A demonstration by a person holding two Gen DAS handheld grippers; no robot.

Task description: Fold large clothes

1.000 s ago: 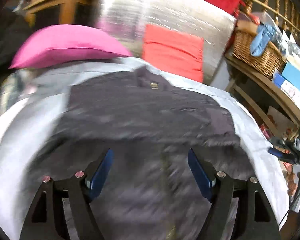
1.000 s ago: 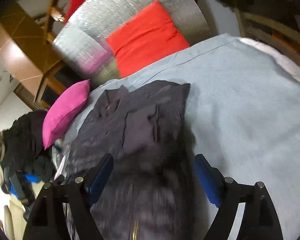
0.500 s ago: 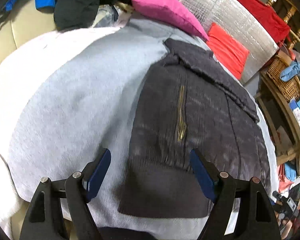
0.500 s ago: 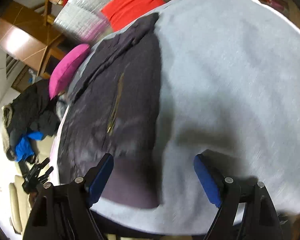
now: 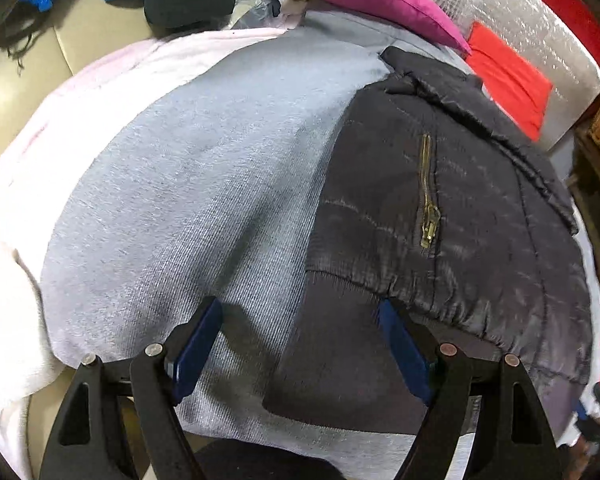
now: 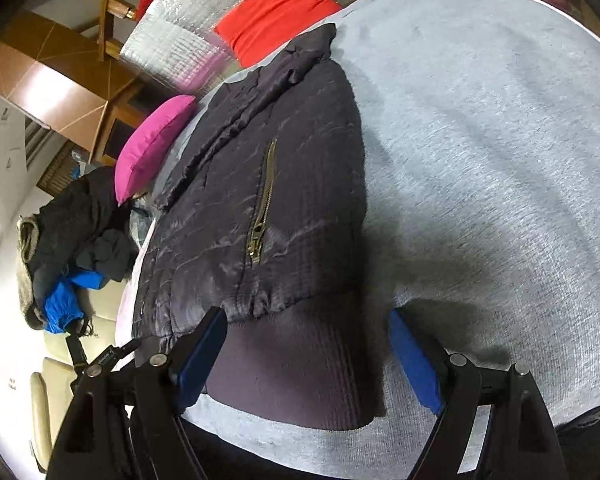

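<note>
The jacket [image 5: 440,216] lies flat on the grey blanket [image 5: 188,184], hem at 6 o'clock. Left gripper [image 5: 300,352] and right gripper [image 6: 306,352] hover spread, empty, straddling opposite hem corners. Pinch both ribbed corners fully before lifting evenly toward 12 o'clock.

The quilted puffer jacket [image 5: 452,200] is charcoal black, with a brass-gold zip [image 5: 428,196] and a plain ribbed hem. It lies on a heathered light-grey knit blanket [image 5: 188,184]. Nearby: a magenta cushion [image 6: 152,148], a red-orange cushion [image 6: 276,8] and a silver foil mat [image 5: 536,40].
</note>
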